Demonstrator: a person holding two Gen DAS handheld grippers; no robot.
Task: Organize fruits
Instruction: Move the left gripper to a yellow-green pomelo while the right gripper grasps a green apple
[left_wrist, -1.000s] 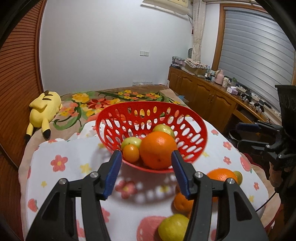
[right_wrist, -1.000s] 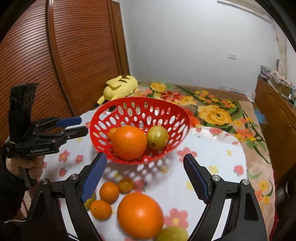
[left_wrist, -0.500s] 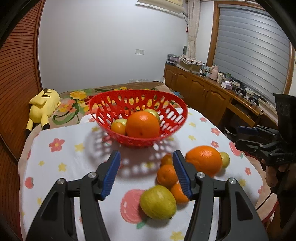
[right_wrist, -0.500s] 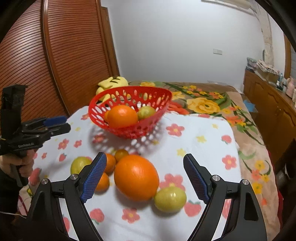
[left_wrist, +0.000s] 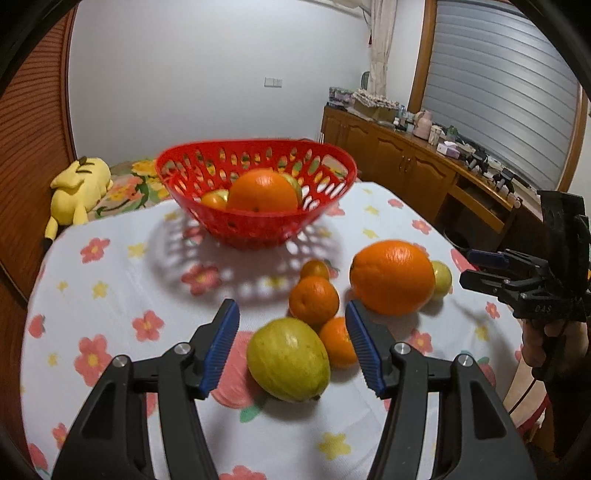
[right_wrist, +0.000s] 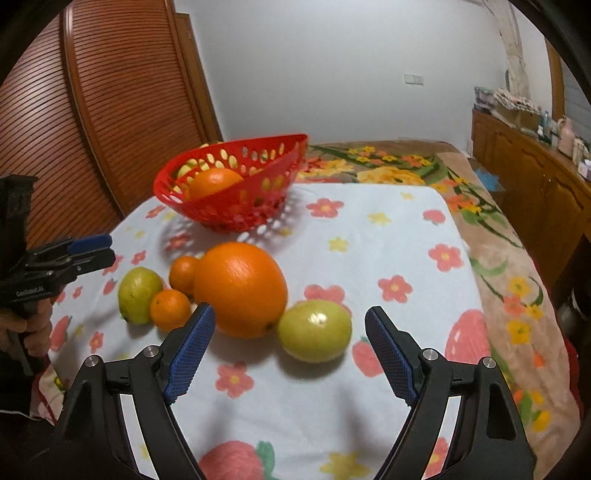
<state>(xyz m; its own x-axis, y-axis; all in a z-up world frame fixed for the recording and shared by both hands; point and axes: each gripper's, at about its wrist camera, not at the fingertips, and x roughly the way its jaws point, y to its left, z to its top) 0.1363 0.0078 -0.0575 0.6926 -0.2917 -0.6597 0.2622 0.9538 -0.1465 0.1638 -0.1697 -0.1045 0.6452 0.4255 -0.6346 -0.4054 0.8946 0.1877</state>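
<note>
Left claw (left_wrist: 291, 345): jaws apart and empty, pads clear of all fruit. From the left wrist view a yellow-green fruit (left_wrist: 288, 360) lies between and just under the blue pads, not touched. Two small oranges sit just behind it, one (left_wrist: 314, 300) in the gap between the pads, one (left_wrist: 338, 347) close against the right-hand pad; whether it touches the pad cannot be told. A third small orange (left_wrist: 314, 269) lies further back.

Right claw (right_wrist: 290, 343): jaws wide, easing inward, nothing clamped. A second yellow-green fruit (right_wrist: 314, 330) lies between its pads, clear of both. Large orange (right_wrist: 240, 290) just beside that fruit, seemingly touching it, near the left-hand pad.

Loose fruit forms one cluster on the counter (right_wrist: 369, 251), which carries a white cloth with flower print. In the right wrist view the left claw shows at the left edge, held by a hand (right_wrist: 26, 325); in the left wrist view the right claw shows at the right edge.

Red perforated basket (left_wrist: 255, 221) stands behind the cluster, well apart from both claws. Inside: one large orange (left_wrist: 263, 192), plus smaller fruit partly hidden.

Beyond the counter: bed with floral cover (right_wrist: 388, 166), yellow plush toy (left_wrist: 79, 188) on it.
</note>
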